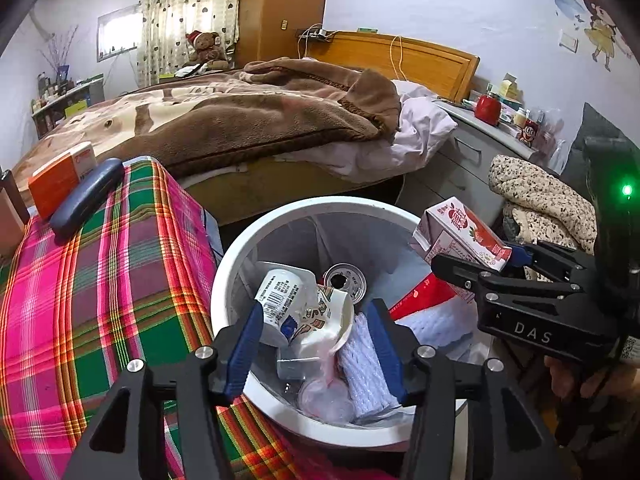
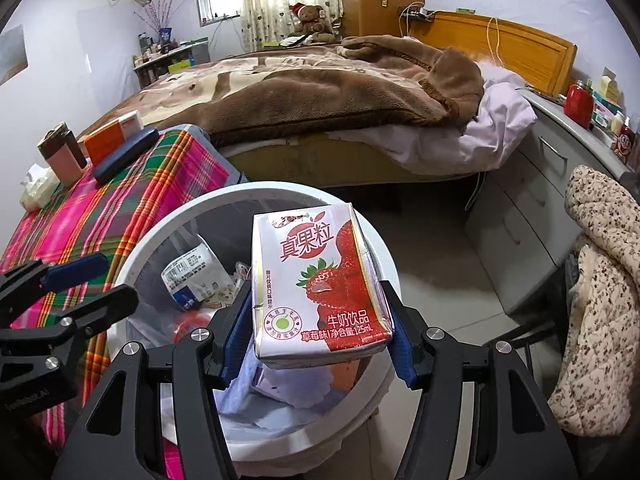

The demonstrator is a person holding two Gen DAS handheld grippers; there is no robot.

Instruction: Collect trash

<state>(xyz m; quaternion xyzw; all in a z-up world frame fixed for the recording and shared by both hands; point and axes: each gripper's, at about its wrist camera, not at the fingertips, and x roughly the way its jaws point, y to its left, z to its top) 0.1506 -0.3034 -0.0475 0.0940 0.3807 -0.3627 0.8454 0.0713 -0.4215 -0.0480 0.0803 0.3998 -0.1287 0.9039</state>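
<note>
Right gripper (image 2: 316, 320) clamped on the small white-and-red strawberry milk carton (image 2: 320, 284); blue pads press both its sides. The carton hangs above the round white plastic trash bin (image 2: 384, 256), over its rim at about 2 o'clock in the left wrist view (image 1: 460, 236).

Left gripper (image 1: 316, 344) jaws apart over the bin mouth, nothing gripped. A crumpled white paper cup with a barcode (image 1: 280, 300) sits just off the left pad at 10 o'clock, whether touching I cannot tell. White foam netting (image 1: 364, 364) lies against the right finger's inner side.

Bin contents: opened metal can (image 1: 345, 280) at 12 o'clock, red packaging (image 1: 420, 296) at 3 o'clock, clear plastic (image 1: 324, 400) at 6 o'clock.

Bin stands just beside the pink-and-green plaid cloth surface (image 1: 100, 300), at 9 o'clock. On it: orange box (image 1: 60, 180), dark blue case (image 1: 86, 198).
</note>
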